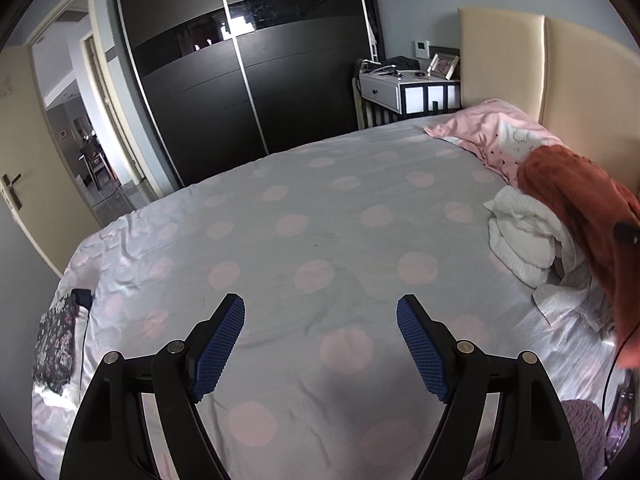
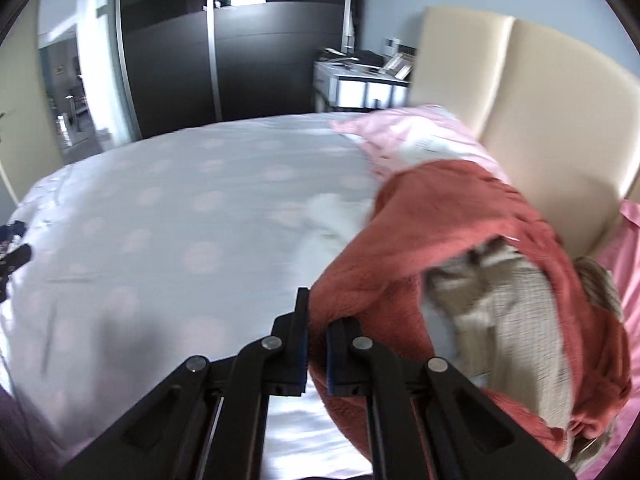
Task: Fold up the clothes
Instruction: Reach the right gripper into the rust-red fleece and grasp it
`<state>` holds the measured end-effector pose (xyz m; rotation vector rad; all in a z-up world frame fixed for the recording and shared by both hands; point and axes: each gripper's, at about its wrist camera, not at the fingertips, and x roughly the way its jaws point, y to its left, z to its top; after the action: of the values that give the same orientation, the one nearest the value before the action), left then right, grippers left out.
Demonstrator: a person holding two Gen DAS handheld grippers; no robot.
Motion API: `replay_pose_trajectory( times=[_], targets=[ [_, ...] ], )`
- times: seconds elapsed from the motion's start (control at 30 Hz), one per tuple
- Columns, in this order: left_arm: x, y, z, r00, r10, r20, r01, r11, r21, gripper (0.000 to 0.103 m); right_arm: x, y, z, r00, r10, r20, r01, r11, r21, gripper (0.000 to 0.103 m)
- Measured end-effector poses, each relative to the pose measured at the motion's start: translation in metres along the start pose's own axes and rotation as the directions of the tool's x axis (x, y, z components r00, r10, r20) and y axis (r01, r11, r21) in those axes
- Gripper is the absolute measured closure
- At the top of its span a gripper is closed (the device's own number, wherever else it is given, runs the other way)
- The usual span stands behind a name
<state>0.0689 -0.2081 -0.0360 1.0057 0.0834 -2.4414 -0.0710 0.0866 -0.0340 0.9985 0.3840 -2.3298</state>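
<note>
1. A rust-red fleece garment (image 2: 432,240) was seen lifted above the right side of the bed (image 1: 304,216), near the cream headboard (image 1: 560,80).
2. Its nap was thick and fuzzy, and a pale beige, woven-looking lining (image 2: 504,304) was exposed where the cloth had turned over.
3. One edge of the garment was clamped between the pads of the right gripper (image 2: 316,344), whose jaws were drawn almost together on the fabric.
4. The rest was seen hanging in loose folds, blurred in the right wrist view.
5. The left gripper (image 1: 320,344) was held over the dotted bedcover with its jaws wide apart and nothing between the blue pads (image 1: 218,344).
6. A crumpled white garment (image 1: 524,236) and a pink one (image 1: 492,136) were left lying beneath and beyond the red one.
</note>
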Motion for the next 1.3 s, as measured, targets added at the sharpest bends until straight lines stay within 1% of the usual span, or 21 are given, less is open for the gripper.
replay_pose_trajectory(
  times=[0.13,0.2,0.23,0.3,0.33,0.4,0.5,0.6,0.67,0.7,0.77,0.83,0.9,0.93,0.97,1.0,1.03,1.07,1.17,1.23,1.3],
  targets=[
    [-0.011,0.016,-0.006,1.0,-0.002,0.015,0.002,1.0,-0.03,0.023,-0.015,0.058,-0.008,0.998,0.067,0.004,-0.066,0.996,-0.061,0.097],
    [-0.014,0.019,-0.007,1.0,0.003,0.018,-0.002,0.999,-0.033,0.023,-0.019,0.072,-0.018,0.998,0.064,-0.004,-0.064,0.994,-0.088,0.097],
    [-0.015,0.019,-0.008,1.0,0.001,0.016,-0.001,0.999,-0.033,0.023,-0.019,0.07,-0.024,0.998,0.062,-0.016,-0.063,0.996,-0.068,0.097],
    [-0.016,0.017,-0.008,1.0,-0.007,0.01,0.007,0.999,-0.032,0.023,-0.015,0.061,-0.033,0.999,0.02,-0.038,-0.021,0.999,-0.041,0.097],
    [-0.016,0.014,-0.008,1.0,-0.01,0.011,0.011,1.0,-0.025,0.023,-0.015,0.056,-0.038,0.999,0.005,-0.046,-0.006,1.0,-0.028,0.093],
    [-0.017,0.007,-0.007,1.0,-0.012,0.018,0.012,1.0,-0.004,0.023,-0.015,0.045,-0.048,0.998,-0.024,-0.063,0.024,1.0,-0.004,0.093],
    [-0.015,-0.003,-0.007,1.0,-0.007,0.02,0.006,1.0,0.028,0.023,-0.017,0.019,-0.056,0.997,-0.024,-0.079,0.026,0.999,0.022,0.09],
    [-0.007,-0.008,-0.009,1.0,0.0,0.003,0.0,0.999,0.04,0.023,-0.022,-0.015,-0.061,0.997,-0.016,-0.073,0.02,0.998,0.061,0.085],
    [0.0,-0.011,-0.01,1.0,0.009,-0.015,-0.008,0.999,0.04,0.023,-0.027,-0.037,-0.064,0.998,-0.014,-0.064,0.019,0.997,0.08,0.075],
    [0.004,-0.012,-0.01,1.0,0.013,-0.024,-0.012,0.999,0.039,0.023,-0.029,-0.048,-0.065,0.998,-0.014,-0.06,0.019,0.996,0.09,0.073],
    [0.012,-0.016,-0.009,0.999,0.02,-0.039,-0.018,0.999,0.039,0.023,-0.032,-0.074,-0.065,0.998,-0.033,-0.05,0.038,0.995,0.09,0.064],
    [0.02,-0.022,-0.008,0.998,0.026,-0.052,-0.024,0.999,0.044,0.023,-0.032,-0.098,-0.062,0.993,-0.103,-0.05,0.107,0.991,0.079,0.059],
    [0.028,-0.029,-0.008,0.998,0.027,-0.065,-0.024,0.998,0.051,0.023,-0.03,-0.121,-0.059,0.984,-0.17,-0.048,0.173,0.983,0.066,0.058],
    [0.033,-0.033,-0.008,0.997,0.026,-0.072,-0.021,0.998,0.056,0.023,-0.024,-0.135,-0.056,0.977,-0.207,-0.051,0.21,0.976,0.059,0.058],
    [0.037,-0.037,-0.007,0.997,0.024,-0.079,-0.019,0.998,0.062,0.023,-0.017,-0.147,-0.053,0.965,-0.257,-0.054,0.259,0.965,0.043,0.058],
    [0.043,-0.041,-0.007,0.996,0.024,-0.088,-0.018,0.998,0.068,0.023,-0.011,-0.158,-0.049,0.95,-0.306,-0.057,0.308,0.951,0.027,0.058],
    [0.047,-0.043,-0.007,0.995,0.026,-0.096,-0.019,0.997,0.073,0.023,-0.001,-0.174,-0.046,0.927,-0.372,-0.056,0.373,0.928,0.011,0.058],
    [0.051,-0.045,-0.007,0.994,0.033,-0.103,-0.025,0.997,0.078,0.023,0.006,-0.187,-0.045,0.907,-0.417,-0.058,0.418,0.908,0.008,0.058],
    [0.065,-0.048,-0.004,0.99,0.06,-0.125,-0.049,0.995,0.09,0.023,0.034,-0.235,-0.037,0.859,-0.501,-0.109,0.508,0.86,0.05,0.058],
    [0.074,-0.049,-0.002,0.988,0.071,-0.14,-0.059,0.994,0.09,0.023,0.05,-0.265,-0.034,0.855,-0.496,-0.15,0.513,0.85,0.116,0.058],
    [0.083,-0.049,0.001,0.985,0.078,-0.155,-0.066,0.994,0.083,0.023,0.057,-0.279,-0.03,0.86,-0.485,-0.157,0.507,0.847,0.163,0.058]
  ],
)
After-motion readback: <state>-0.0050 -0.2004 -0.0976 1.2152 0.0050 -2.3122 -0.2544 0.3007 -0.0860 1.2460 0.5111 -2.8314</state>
